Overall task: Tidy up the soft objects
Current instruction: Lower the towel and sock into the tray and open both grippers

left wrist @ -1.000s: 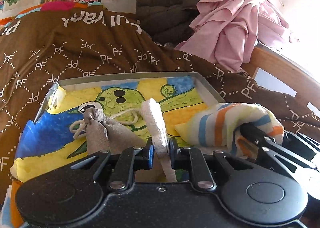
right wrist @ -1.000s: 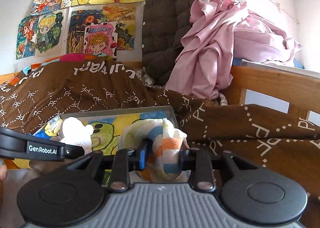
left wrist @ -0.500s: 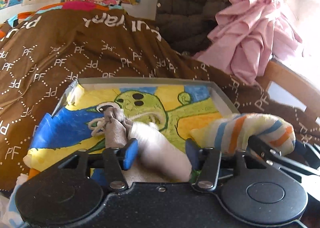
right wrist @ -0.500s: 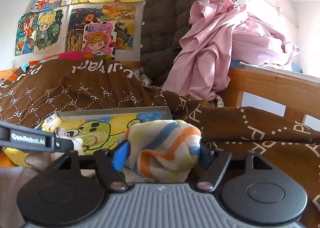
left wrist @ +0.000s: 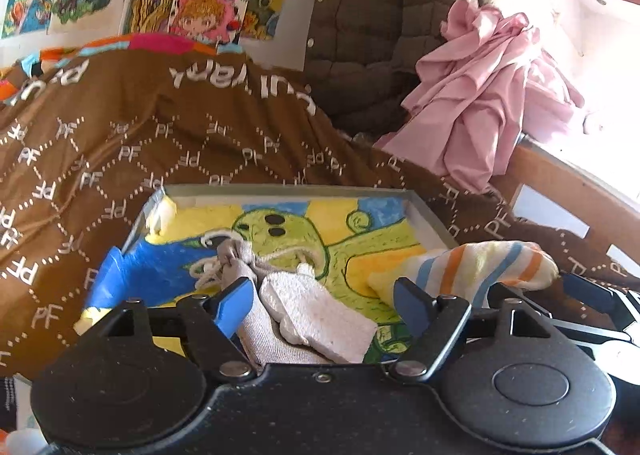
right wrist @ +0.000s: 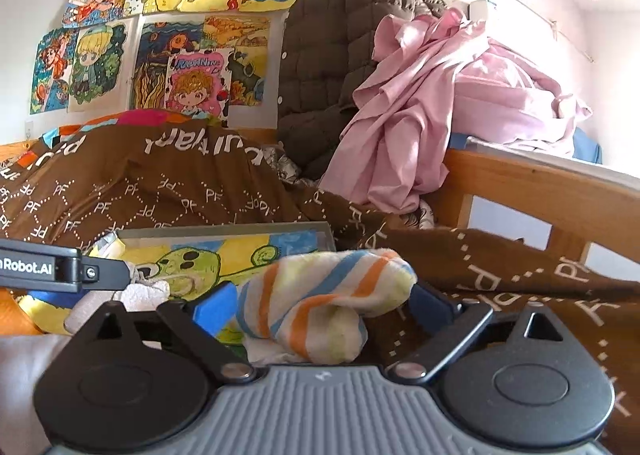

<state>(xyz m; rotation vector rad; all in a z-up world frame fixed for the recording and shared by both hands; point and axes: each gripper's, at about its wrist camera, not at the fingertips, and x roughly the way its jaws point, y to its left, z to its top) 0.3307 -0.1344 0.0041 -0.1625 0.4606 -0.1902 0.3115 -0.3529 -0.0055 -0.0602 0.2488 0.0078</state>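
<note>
the striped cloth (right wrist: 320,311) lies bunched between the spread jaws of the right tool (right wrist: 320,305), at the right near corner of the tray (left wrist: 430,223) and spilling over its edge onto the brown blanket (right wrist: 500,275). the white towel piece (left wrist: 316,313) rests on the grey drawstring pouch (left wrist: 256,287) inside the tray, between the spread jaws of the left tool (left wrist: 324,303). both tools stand open, gripping nothing.

all three look light, limp and compressible; they should sag and unroll when lifted, so a pinch through the thick folded middle would likely hold better than a loose edge. the pouch's cord (left wrist: 208,267) looks likely to snag.

the left wrist view shows the tray floor with its green cartoon drawing (left wrist: 304,239), the pouch, the cord and how the towel sits on it. the right wrist view hides most of that behind the left tool's arm, but shows the striped cloth's folds up close, the wooden bed rail (right wrist: 540,191) and the pink garment (right wrist: 420,103) heaped beyond.
</note>
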